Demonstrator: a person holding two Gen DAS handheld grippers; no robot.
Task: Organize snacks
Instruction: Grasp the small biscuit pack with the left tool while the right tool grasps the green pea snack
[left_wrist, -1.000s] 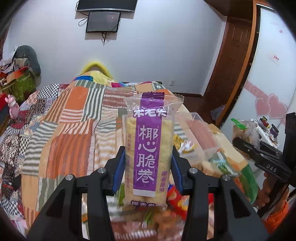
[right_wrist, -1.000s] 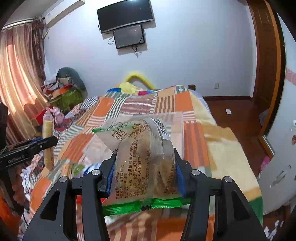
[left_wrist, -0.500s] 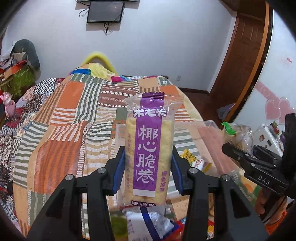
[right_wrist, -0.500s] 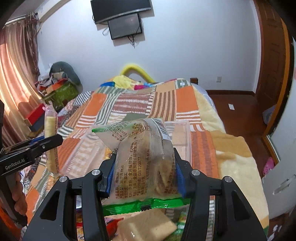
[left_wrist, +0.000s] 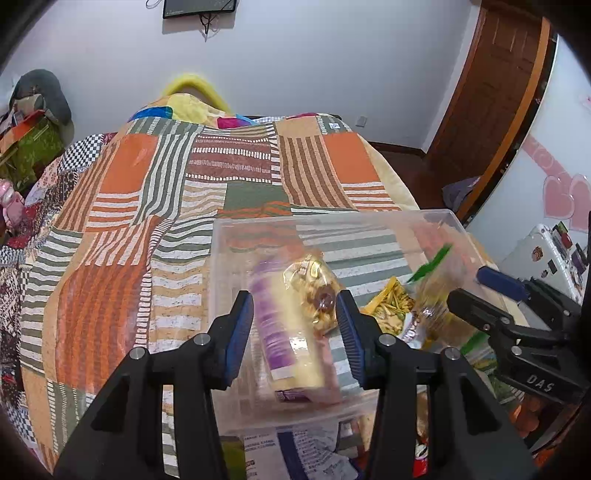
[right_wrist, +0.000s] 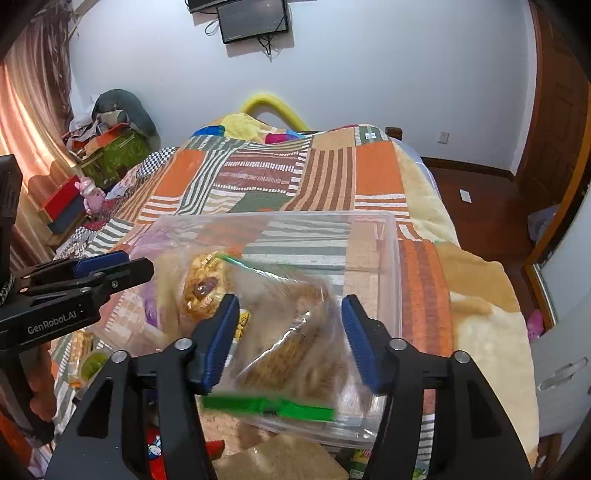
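A clear plastic bin (left_wrist: 314, 218) (right_wrist: 277, 214) sits on the patchwork bed. My left gripper (left_wrist: 293, 306) hangs over its near left part, open. The purple-labelled roll pack (left_wrist: 284, 347) lies blurred below and between the pads, free of them. A small golden snack (left_wrist: 316, 291) (right_wrist: 201, 288) rests beside it. My right gripper (right_wrist: 290, 310) is over the bin's right part with its jaws opening. The clear biscuit pack with green edges (right_wrist: 291, 339) (left_wrist: 432, 291) is blurred between the pads and loose from both. A yellow snack bag (left_wrist: 391, 306) also lies in the bin.
The striped patchwork quilt (left_wrist: 147, 221) covers the bed around the bin. Loose snack packs (left_wrist: 306, 454) (right_wrist: 280, 458) lie on the near side under my grippers. Clutter (right_wrist: 114, 147) is piled at the far left. A wooden door (left_wrist: 491, 92) stands at the right.
Both grippers came forward and down over the bin. Both jaws spread, and the purple roll pack and the green-edged biscuit pack slipped out into the bin.
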